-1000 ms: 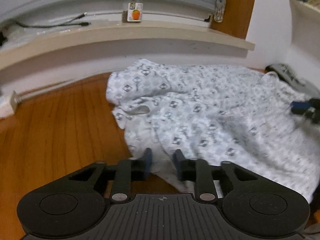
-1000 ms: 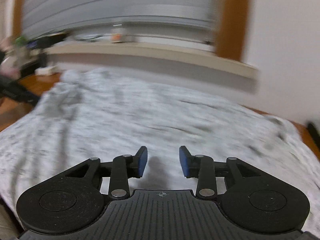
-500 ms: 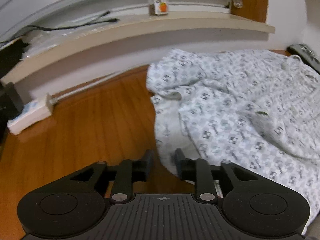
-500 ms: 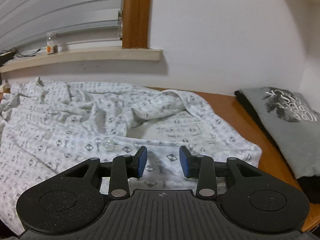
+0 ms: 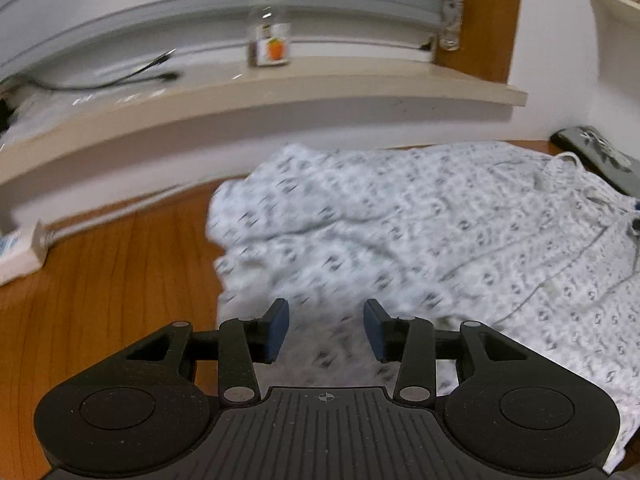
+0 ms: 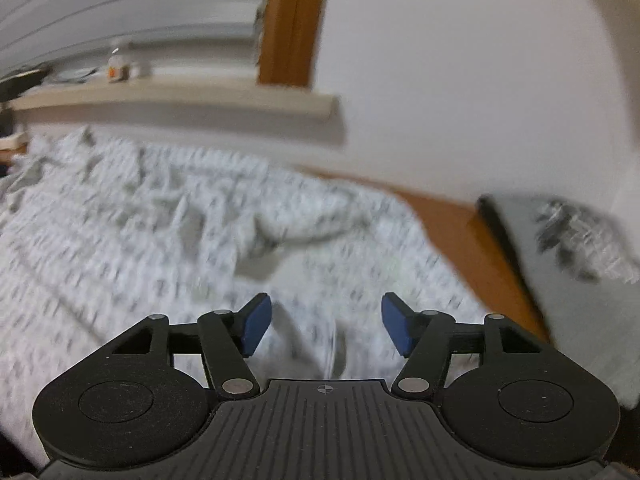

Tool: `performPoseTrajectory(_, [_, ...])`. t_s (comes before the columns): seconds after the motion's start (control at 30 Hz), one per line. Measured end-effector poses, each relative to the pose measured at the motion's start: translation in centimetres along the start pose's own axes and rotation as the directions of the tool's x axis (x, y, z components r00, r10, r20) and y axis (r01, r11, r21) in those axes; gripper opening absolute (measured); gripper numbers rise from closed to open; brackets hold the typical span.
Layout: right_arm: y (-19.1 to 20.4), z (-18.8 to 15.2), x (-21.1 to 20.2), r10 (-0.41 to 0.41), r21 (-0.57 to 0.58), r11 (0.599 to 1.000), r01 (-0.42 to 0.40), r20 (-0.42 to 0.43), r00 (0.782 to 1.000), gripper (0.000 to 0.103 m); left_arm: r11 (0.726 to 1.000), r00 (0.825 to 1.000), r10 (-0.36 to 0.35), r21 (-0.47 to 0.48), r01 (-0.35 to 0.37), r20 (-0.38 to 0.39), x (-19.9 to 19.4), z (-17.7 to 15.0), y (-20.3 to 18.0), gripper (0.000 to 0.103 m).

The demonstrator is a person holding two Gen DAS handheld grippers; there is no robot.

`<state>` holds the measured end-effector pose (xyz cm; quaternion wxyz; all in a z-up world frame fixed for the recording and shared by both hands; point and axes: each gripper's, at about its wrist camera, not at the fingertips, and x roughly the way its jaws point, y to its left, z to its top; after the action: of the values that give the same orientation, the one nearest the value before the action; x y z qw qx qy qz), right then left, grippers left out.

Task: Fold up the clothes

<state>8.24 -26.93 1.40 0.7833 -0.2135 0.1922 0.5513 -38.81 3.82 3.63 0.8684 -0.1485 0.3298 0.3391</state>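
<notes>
Both views were smeared by motion, so the small dark motifs on the white patterned cotton garment [image 5: 420, 240] could not be made out, nor could the print on the folded grey garment [image 6: 580, 256] at the right edge, which was cut off by the frame. The patterned garment lay crumpled on an orange-brown wooden tabletop [image 5: 100, 272] that met a white wall under a pale beige window ledge [image 5: 280, 88]. At far left a white power strip [image 5: 20, 252] was partly cut off. On the ledge lay a black cable [image 5: 112, 80], and a small clear jar [image 5: 270, 44] bore an orange fruit picture; its lettering was unreadable. The left gripper [image 5: 326, 330] was opening over the garment's near-left edge, pads clear of the cloth. The right gripper [image 6: 326, 330] was also opening, a ridge of cloth between its blue pads, unpinched.
</notes>
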Motion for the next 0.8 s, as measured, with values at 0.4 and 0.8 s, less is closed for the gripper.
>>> performPoseTrajectory(0.4, [-4.5,2.0,-3.9,-0.108,0.149,0.985,0.087,0.138,0.985,0.009,1.0,1.0,-0.006,-0.004,0.006,-0.009,0.7,-1.1,2.3,0.044])
performPoseTrajectory(0.8, [-2.6,2.3,-3.1,-0.178,0.154,0.974,0.165,0.07,0.982,0.05,1.0,1.0,-0.004,0.0,0.004,-0.007,1.1,-0.6,2.1,0.046])
